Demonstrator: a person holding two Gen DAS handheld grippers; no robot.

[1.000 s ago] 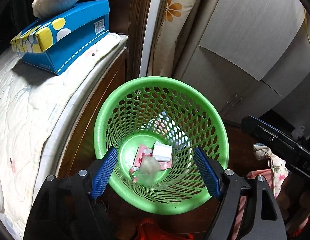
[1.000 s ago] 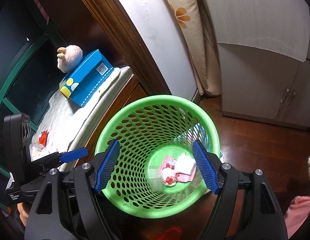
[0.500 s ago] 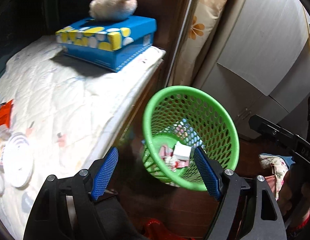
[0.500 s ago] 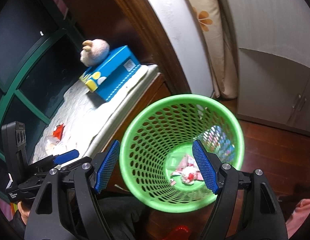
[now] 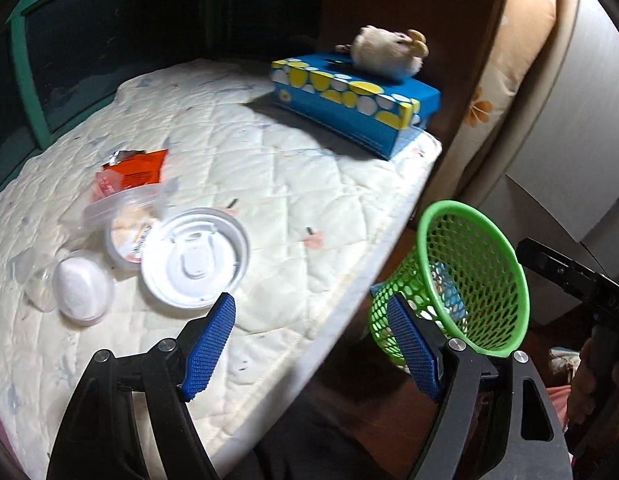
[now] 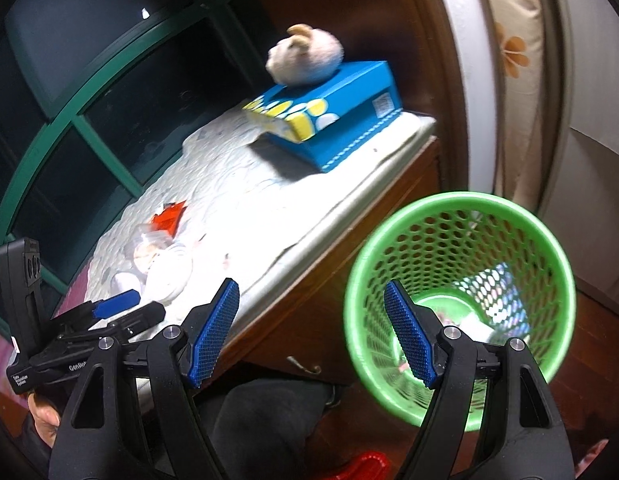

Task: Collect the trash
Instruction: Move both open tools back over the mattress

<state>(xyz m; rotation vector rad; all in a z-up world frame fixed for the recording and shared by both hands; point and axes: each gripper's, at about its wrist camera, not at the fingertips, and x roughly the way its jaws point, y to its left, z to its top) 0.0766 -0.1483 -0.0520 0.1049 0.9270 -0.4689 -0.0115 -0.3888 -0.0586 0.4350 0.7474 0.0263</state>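
Nearest in the left wrist view, the left gripper (image 5: 311, 354) has its blue pads spread apart with nothing between them, hanging over the near edge of a quilted white bench top (image 5: 309, 184). Just beyond it, at ten o'clock, the trash lies in a loose cluster: a round white cup lid (image 5: 195, 262) touching a clear plastic cup (image 5: 123, 216) lying on its side, a small white domed lid (image 5: 79, 290) at nine o'clock, and a crumpled orange wrapper (image 5: 135, 170) behind them. The quilt around the cluster is bare out to its right edge.

In the right wrist view, the right gripper (image 6: 311, 334) also stands apart and empty. At two o'clock from it a green perforated basket (image 6: 461, 212) stands on the dark wooden floor, just beside the bench's edge, with scraps in its bottom.

Farthest, at twelve o'clock, a blue dotted tissue box (image 5: 355, 98) carries a small plush toy (image 5: 385, 54), near the far corner
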